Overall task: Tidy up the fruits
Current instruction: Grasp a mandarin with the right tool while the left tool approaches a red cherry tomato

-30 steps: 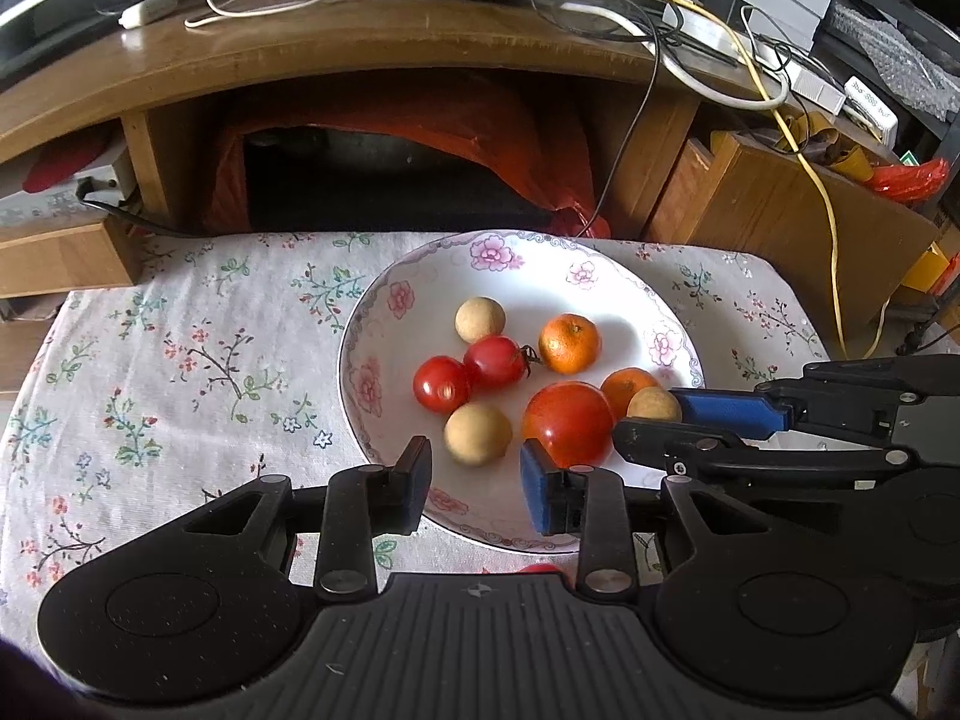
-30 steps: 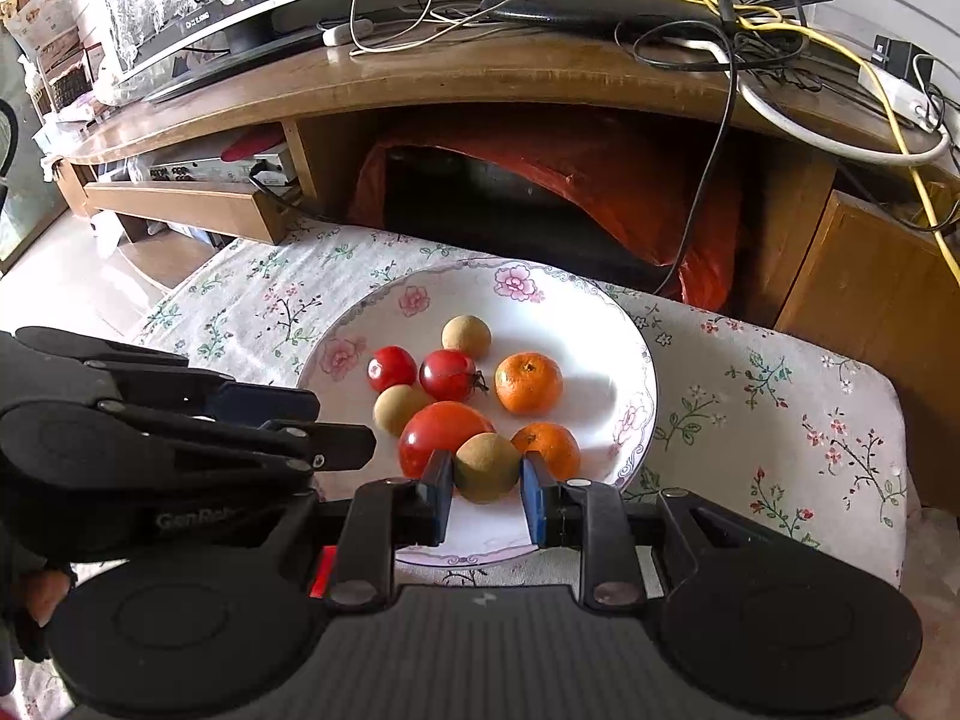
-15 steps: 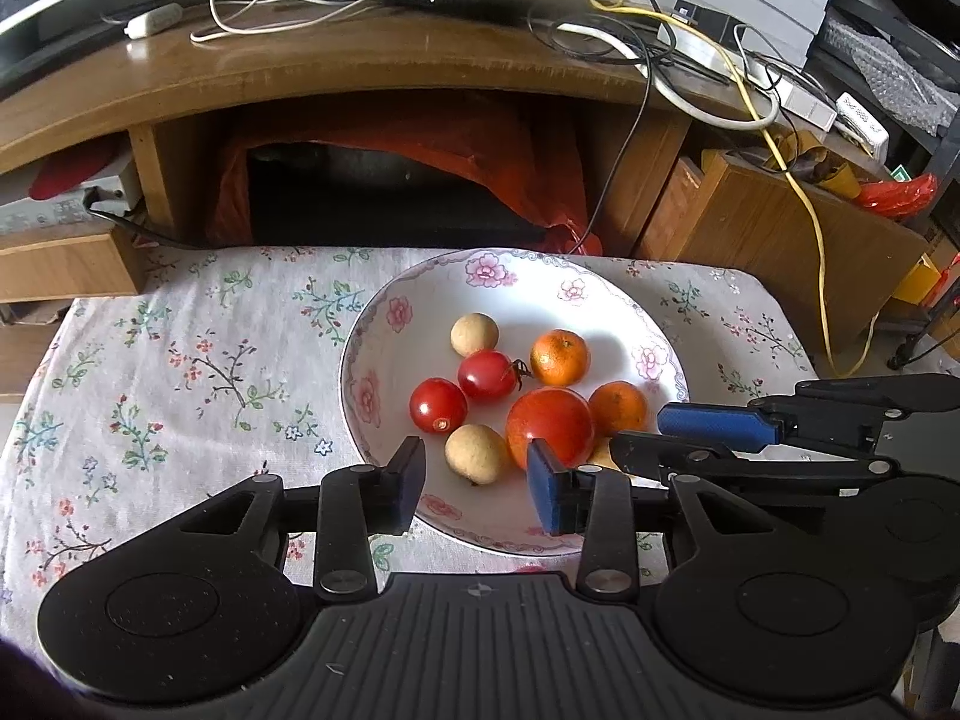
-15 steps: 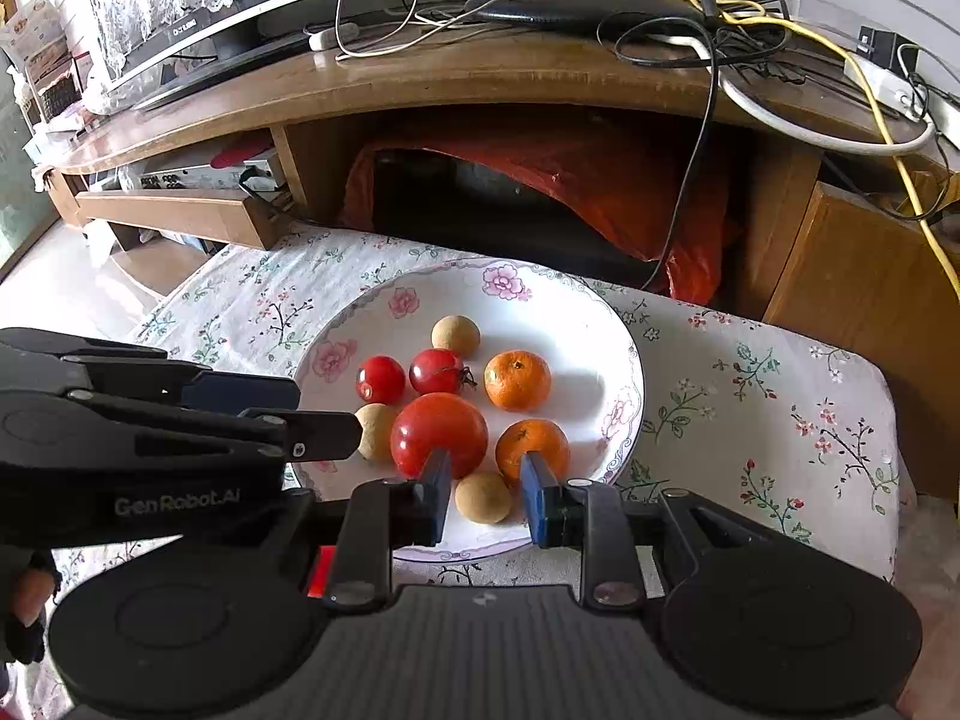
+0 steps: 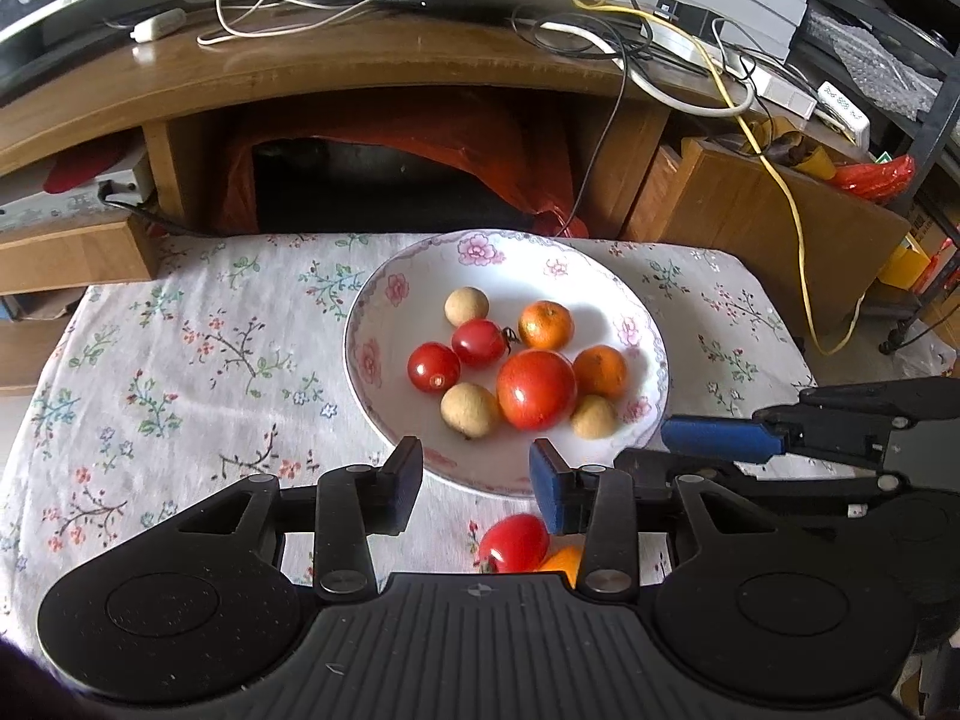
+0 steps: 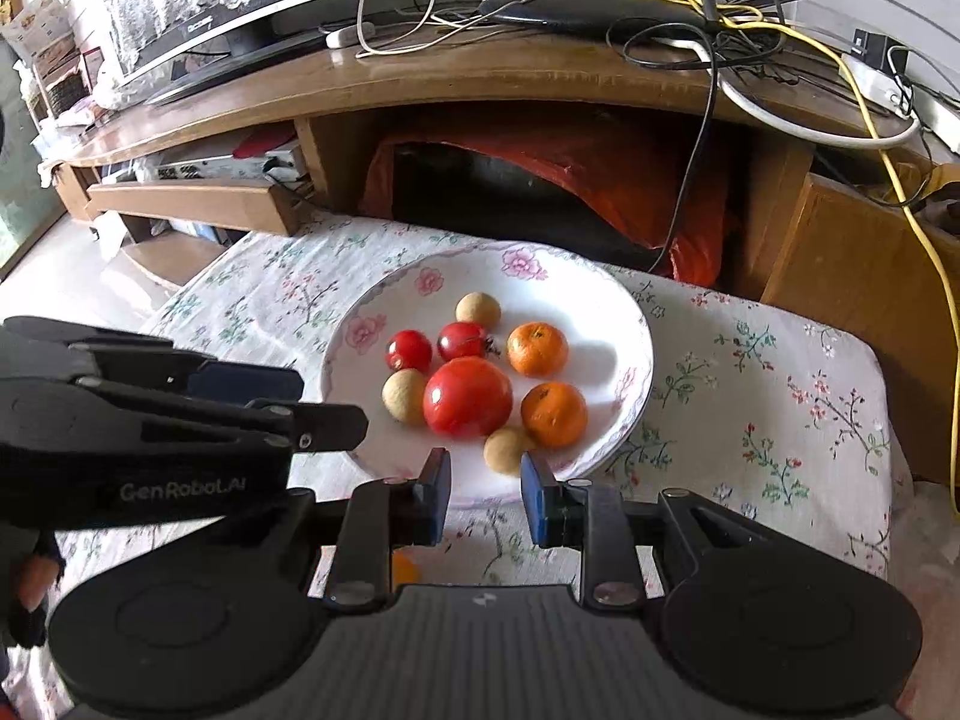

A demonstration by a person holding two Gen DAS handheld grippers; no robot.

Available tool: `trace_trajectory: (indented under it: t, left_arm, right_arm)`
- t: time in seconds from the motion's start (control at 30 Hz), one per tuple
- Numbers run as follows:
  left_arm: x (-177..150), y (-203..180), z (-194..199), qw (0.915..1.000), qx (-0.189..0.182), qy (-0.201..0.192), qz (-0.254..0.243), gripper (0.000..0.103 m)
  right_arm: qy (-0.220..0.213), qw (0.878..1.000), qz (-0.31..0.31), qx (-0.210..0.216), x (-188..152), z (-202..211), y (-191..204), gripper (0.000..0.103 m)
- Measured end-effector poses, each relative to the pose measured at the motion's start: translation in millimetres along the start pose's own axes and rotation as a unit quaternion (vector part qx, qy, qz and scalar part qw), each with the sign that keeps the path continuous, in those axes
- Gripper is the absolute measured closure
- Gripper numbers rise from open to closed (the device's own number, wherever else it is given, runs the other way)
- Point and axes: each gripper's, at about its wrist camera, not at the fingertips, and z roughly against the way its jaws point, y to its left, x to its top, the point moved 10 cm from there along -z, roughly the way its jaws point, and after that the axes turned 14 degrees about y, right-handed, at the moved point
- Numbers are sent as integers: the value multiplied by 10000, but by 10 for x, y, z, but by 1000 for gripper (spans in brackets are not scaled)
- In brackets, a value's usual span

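Note:
A white floral plate (image 5: pixel 384 324) (image 6: pixel 606 306) holds a big red tomato (image 5: pixel 536 389) (image 6: pixel 467 397), two small tomatoes, two oranges and three tan longans. The nearest longan (image 6: pixel 506 450) (image 5: pixel 593 416) lies at the plate's near edge. My right gripper (image 6: pixel 485 495) is open and empty just short of that longan. My left gripper (image 5: pixel 477 483) is open and empty over the plate's near rim. A small red tomato (image 5: pixel 512 543) and an orange fruit (image 5: pixel 561 561) lie on the cloth under the left gripper.
The plate sits on a floral tablecloth (image 5: pixel 180 360) (image 6: pixel 780 390). Behind it stands a wooden TV stand (image 5: pixel 360 78) with cables and a red bag underneath. A wooden box (image 5: pixel 768 216) is at the right.
The right gripper opened, let the longan go onto the plate's near edge and drew back. The left gripper also pulled back and rose, showing two fruits on the cloth below it.

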Motion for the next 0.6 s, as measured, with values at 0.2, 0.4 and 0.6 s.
trace_trajectory:
  t: [0.2,0.4,0.6]
  left_arm:
    - [-104,-25,43,10000,-53,18,-35,50]
    - [-189,30,71,10000,2,59,6,49]
    - [-228,94,88,9999,-39,75,86,46]
  right_arm:
    - [56,9998,164,120,-151,54,163,72]
    - [197,9991,318,192,-275,11,311,72]
    - [362,9984,366,242,-330,-118,376,72]
